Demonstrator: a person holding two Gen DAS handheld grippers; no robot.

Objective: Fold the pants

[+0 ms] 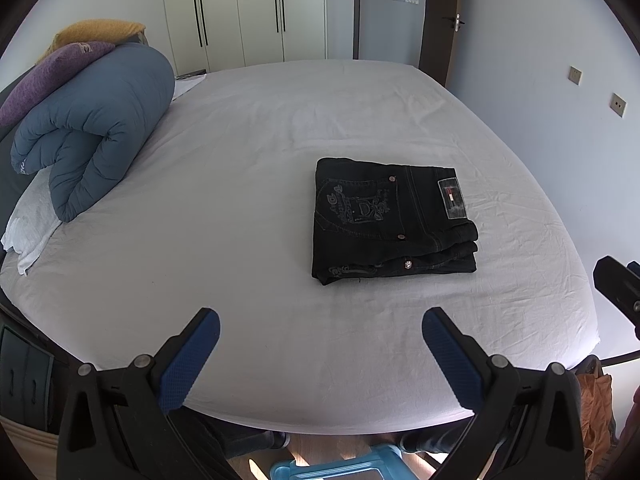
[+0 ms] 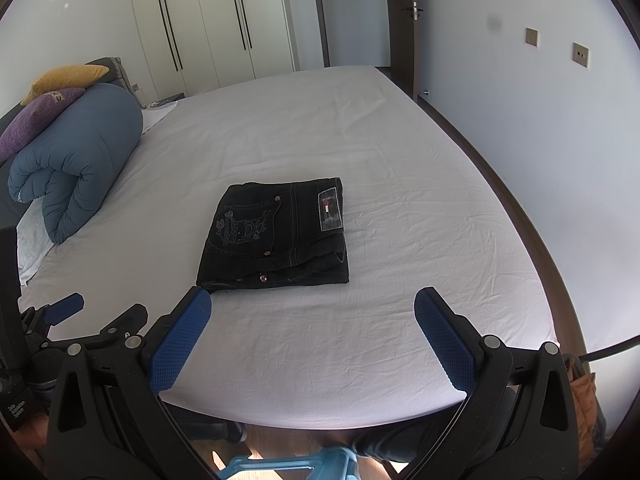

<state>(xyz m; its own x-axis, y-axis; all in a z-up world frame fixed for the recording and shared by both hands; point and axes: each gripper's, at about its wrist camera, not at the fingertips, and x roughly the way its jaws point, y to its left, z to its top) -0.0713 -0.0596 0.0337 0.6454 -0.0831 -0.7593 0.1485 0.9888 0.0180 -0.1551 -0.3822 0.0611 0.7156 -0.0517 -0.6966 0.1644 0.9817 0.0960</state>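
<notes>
Lying folded: pants [image 1: 394, 222] on bed [image 1: 240, 200].

The bed [image 1: 280, 128] carries folded black pants [image 1: 392, 220], a rolled blue duvet [image 1: 96, 128] and a white cloth [image 1: 30, 220].

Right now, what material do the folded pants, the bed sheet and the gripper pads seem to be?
Pants: probably black denim, matte, with contrast stitching, metal rivets and a waistband patch.
Bed sheet: likely thin woven cotton, pale and matte; fine creases show.
Pads of the right gripper: seemingly blue rubber or plastic, with a gridded texture.
</notes>
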